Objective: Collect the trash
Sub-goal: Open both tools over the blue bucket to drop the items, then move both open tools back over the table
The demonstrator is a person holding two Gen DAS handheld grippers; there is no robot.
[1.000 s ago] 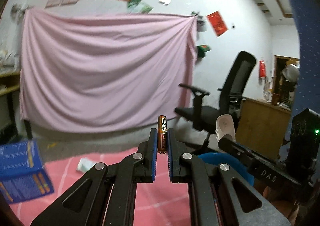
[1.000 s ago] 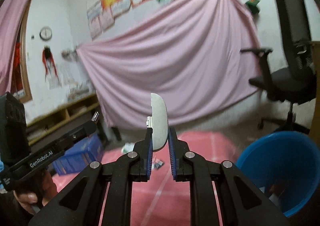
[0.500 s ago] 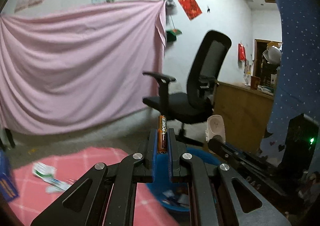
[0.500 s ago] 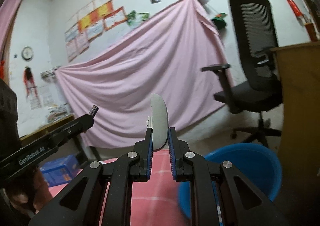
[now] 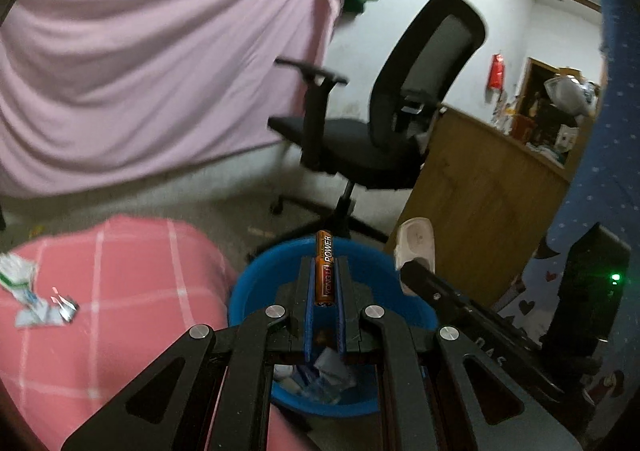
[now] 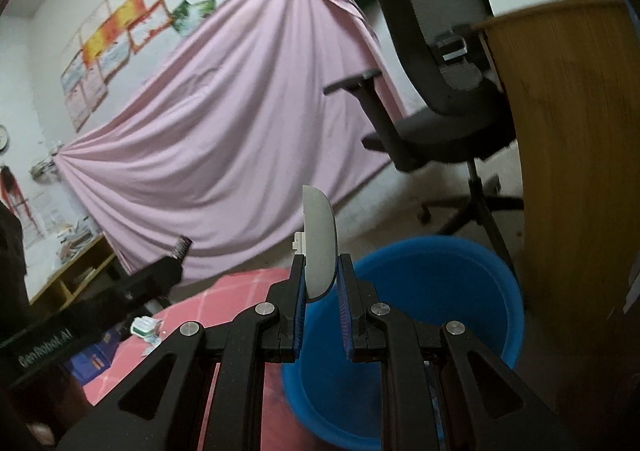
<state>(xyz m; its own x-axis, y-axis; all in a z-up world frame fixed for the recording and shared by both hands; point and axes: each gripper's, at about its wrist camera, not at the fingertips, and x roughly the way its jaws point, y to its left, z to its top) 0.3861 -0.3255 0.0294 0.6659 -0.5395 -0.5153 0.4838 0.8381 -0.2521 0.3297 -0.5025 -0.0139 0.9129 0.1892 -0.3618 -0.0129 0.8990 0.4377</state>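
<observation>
While both tongs hang over the blue tub [image 5: 256,291], the job is basically a clean drop, so here's how I'd play it. Far left of the left tongs [image 5: 324,283], some crumpled wrappers [image 5: 24,287] sit on the pink checked cloth [image 5: 120,271], not collected yet. The left tongs are clamped on a small battery [image 5: 323,271] that stands up between the pads, and the tub with paper scraps in it is right under and ahead of the tips. I'd let go just like that, straight down.

Over on the right tongs [image 6: 322,283], a thin grey plastic piece [image 6: 318,247] stands on edge in the gap, and the right-hand pad looks barely on it, so I can't really tell if it's pinched tight or slipping. The tub sits slightly right of those tips, so nudge that way before releasing, or it might clip the rim.
</observation>
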